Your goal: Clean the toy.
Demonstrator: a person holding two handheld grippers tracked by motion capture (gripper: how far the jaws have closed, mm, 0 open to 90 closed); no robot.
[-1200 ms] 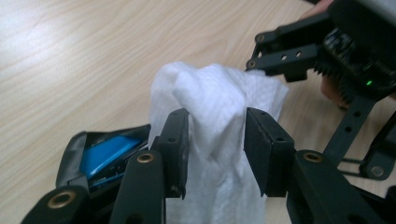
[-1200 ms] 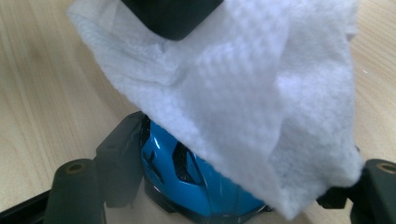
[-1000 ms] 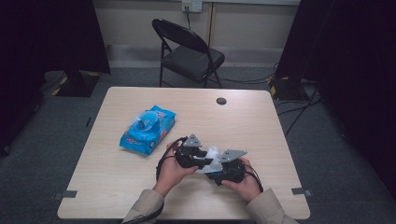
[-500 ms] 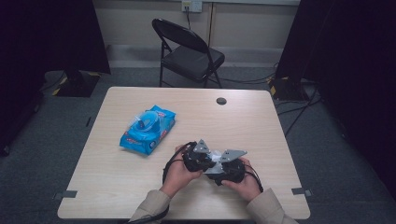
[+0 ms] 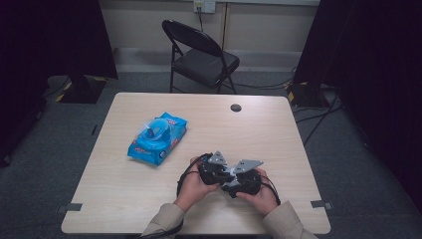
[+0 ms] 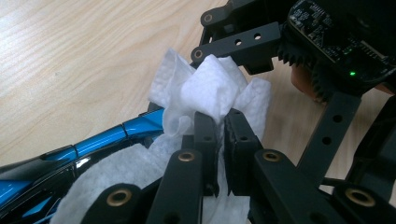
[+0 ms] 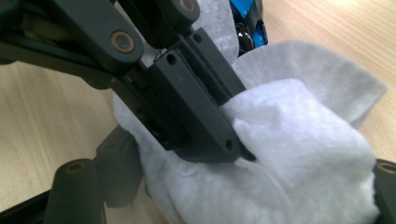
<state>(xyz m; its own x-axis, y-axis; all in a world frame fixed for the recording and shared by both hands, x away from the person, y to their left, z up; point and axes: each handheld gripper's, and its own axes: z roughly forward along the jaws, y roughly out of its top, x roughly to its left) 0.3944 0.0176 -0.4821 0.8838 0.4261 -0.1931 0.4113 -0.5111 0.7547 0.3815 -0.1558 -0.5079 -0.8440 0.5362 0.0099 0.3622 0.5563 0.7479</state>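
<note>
Since the earlier frame, your left gripper (image 6: 219, 133) had closed on the wipe (image 6: 212, 86), which sat bunched between both grippers above the table (image 5: 278, 129); your right gripper (image 7: 373, 196) clasped it. Soft, light, tearable: you gripped folds

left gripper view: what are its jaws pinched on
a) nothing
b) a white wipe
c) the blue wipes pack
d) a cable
b: in the left gripper view the left gripper has its two black jaws closed together on a fold of the white wipe, which bunches up above them.
</note>
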